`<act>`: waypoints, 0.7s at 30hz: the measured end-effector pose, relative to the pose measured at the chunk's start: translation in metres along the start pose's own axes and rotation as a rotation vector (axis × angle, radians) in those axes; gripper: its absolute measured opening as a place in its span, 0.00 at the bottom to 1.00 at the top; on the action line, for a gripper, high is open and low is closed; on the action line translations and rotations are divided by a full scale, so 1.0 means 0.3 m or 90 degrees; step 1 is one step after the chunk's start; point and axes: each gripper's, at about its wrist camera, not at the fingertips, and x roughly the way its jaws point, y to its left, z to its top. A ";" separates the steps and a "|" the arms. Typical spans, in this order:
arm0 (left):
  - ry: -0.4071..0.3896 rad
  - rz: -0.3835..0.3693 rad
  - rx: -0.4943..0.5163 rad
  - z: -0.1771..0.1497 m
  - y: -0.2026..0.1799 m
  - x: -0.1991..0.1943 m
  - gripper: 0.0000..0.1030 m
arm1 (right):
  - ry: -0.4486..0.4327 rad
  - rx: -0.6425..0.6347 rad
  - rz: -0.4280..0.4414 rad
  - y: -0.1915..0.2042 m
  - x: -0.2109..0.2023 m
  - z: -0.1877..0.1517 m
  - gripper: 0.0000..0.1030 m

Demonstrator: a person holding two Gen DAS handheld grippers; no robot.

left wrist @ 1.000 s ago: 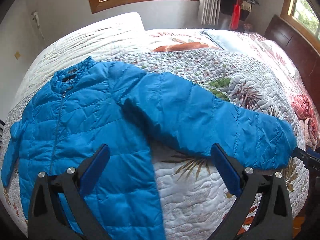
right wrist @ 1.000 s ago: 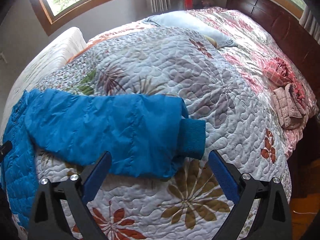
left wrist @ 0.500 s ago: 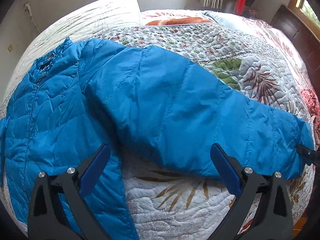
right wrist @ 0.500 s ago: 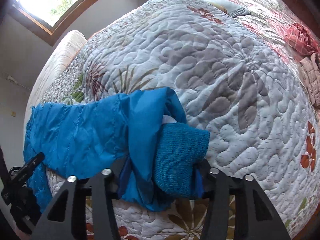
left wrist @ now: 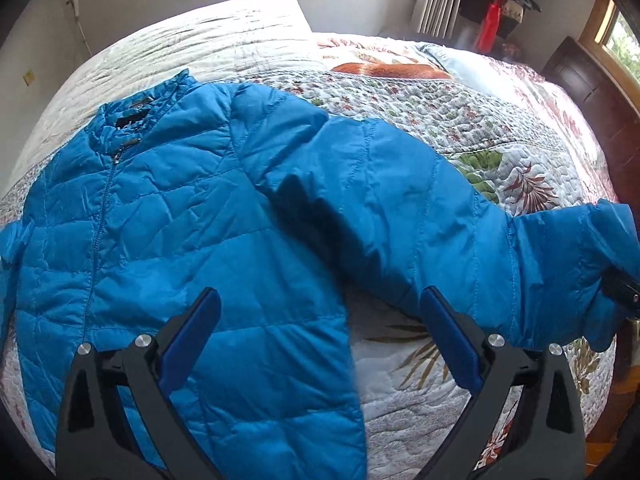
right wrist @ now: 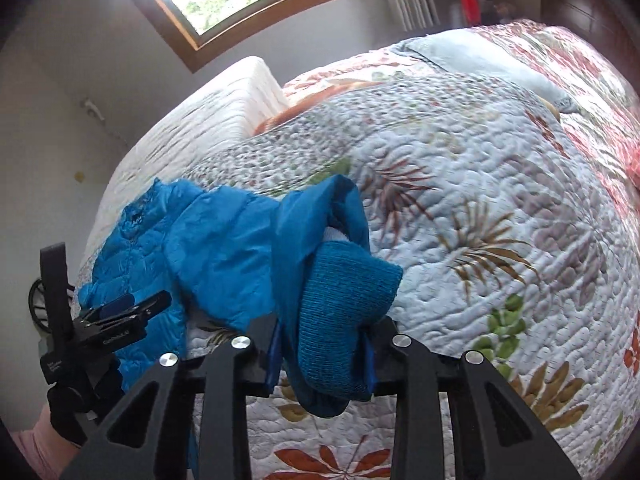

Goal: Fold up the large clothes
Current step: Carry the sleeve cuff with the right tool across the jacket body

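Observation:
A blue quilted jacket [left wrist: 168,216] lies front-up on the bed, zipper closed, collar toward the far left. Its right sleeve [left wrist: 400,208] stretches out to the right. My right gripper [right wrist: 322,344] is shut on the sleeve's knitted cuff [right wrist: 344,296] and holds it lifted off the quilt; the gripper also shows at the right edge of the left wrist view [left wrist: 620,290]. My left gripper [left wrist: 320,336] is open and empty, hovering above the jacket's side edge near the armpit. It also shows in the right wrist view [right wrist: 120,312].
The bed has a floral quilt [left wrist: 460,128] with a white folded cover [left wrist: 224,36] at the far side. A dark wooden headboard [left wrist: 600,96] stands at right. A pale blue pillow [right wrist: 480,60] lies near it. Windows and a curtain are behind.
My right gripper has closed on the sleeve cuff and lifted it, carrying it up and toward the jacket body. My left gripper stayed open and drew back a little over the jacket.

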 end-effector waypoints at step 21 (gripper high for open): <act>0.021 0.027 -0.043 -0.126 0.486 -0.055 0.95 | 0.142 -0.162 0.139 0.621 0.395 0.005 0.45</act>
